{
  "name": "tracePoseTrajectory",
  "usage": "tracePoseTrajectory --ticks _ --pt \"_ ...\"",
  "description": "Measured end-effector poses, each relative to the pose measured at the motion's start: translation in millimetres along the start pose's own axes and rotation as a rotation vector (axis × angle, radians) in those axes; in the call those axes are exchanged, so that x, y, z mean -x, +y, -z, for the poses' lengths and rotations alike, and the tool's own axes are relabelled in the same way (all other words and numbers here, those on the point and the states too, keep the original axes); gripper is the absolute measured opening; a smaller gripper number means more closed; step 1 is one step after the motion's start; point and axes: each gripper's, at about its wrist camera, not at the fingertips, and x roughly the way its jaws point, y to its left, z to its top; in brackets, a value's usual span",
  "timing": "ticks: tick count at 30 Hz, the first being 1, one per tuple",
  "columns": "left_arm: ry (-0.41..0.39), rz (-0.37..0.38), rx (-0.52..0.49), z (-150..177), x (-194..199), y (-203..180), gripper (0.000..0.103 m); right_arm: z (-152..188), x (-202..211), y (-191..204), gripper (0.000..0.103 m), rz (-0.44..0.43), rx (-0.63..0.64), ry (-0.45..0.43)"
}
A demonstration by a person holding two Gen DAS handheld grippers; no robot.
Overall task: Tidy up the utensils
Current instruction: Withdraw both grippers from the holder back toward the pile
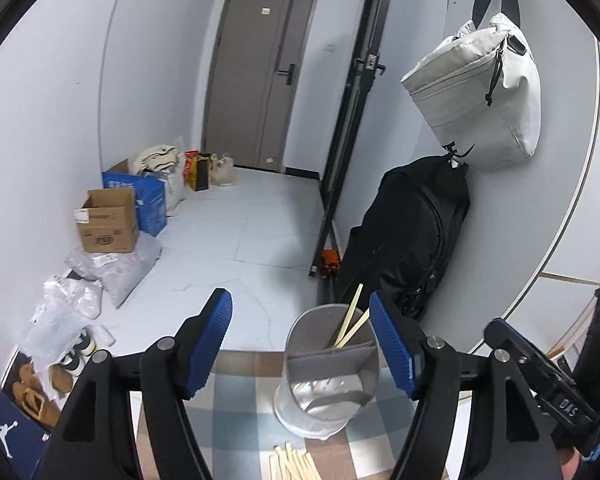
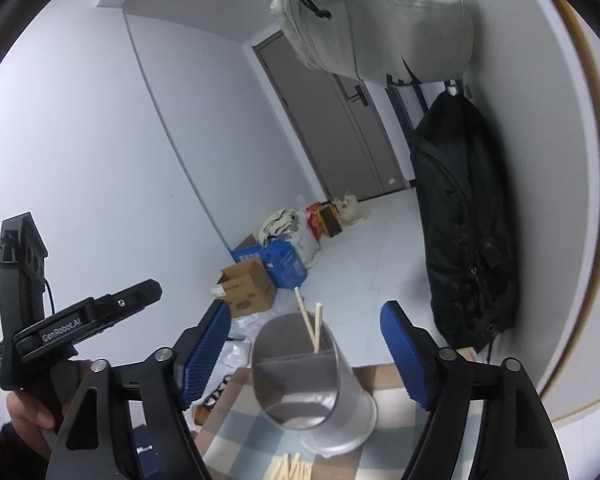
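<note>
A translucent grey utensil holder [image 1: 327, 372] with inner dividers stands on a checked cloth [image 1: 236, 412]. Two wooden chopsticks [image 1: 350, 322] lean in its far compartment. A bundle of loose chopsticks [image 1: 294, 462] lies on the cloth in front of it. My left gripper [image 1: 302, 344] is open and empty, with the holder just inside its right finger. In the right wrist view the holder [image 2: 312, 376] sits between the fingers of my open, empty right gripper [image 2: 304, 352], with chopsticks [image 2: 310, 326] standing in it and loose ones [image 2: 288, 468] below.
A black backpack [image 1: 412, 232] and a pale bag [image 1: 480, 92] hang on the right wall close behind the holder. Cardboard boxes [image 1: 108, 220], plastic bags and shoes line the floor at left. The left gripper's body [image 2: 60, 332] shows at the right view's left.
</note>
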Motion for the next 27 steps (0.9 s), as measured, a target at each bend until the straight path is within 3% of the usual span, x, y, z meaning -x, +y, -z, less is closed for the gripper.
tracePoseTrajectory --ticks 2,9,13,17,27 --pt "0.005 -0.016 0.007 3.1 5.6 0.3 0.077 2.3 7.5 4.8 0.083 0.003 0.01 -0.003" --pt "0.014 -0.042 -0.017 20.1 24.1 -1.4 0.077 14.6 30.7 18.4 0.094 0.0 0.026 -0.008" --pt "0.028 -0.054 -0.007 32.9 29.3 1.9 0.086 25.0 41.0 25.0 0.098 0.0 0.037 -0.006" --pt "0.042 -0.068 -0.007 50.4 32.9 6.3 0.087 37.0 44.0 30.5 0.103 0.004 0.063 0.012" --pt "0.141 -0.125 -0.075 100.1 21.5 12.6 0.087 73.5 39.2 31.9 0.103 0.005 0.071 0.076"
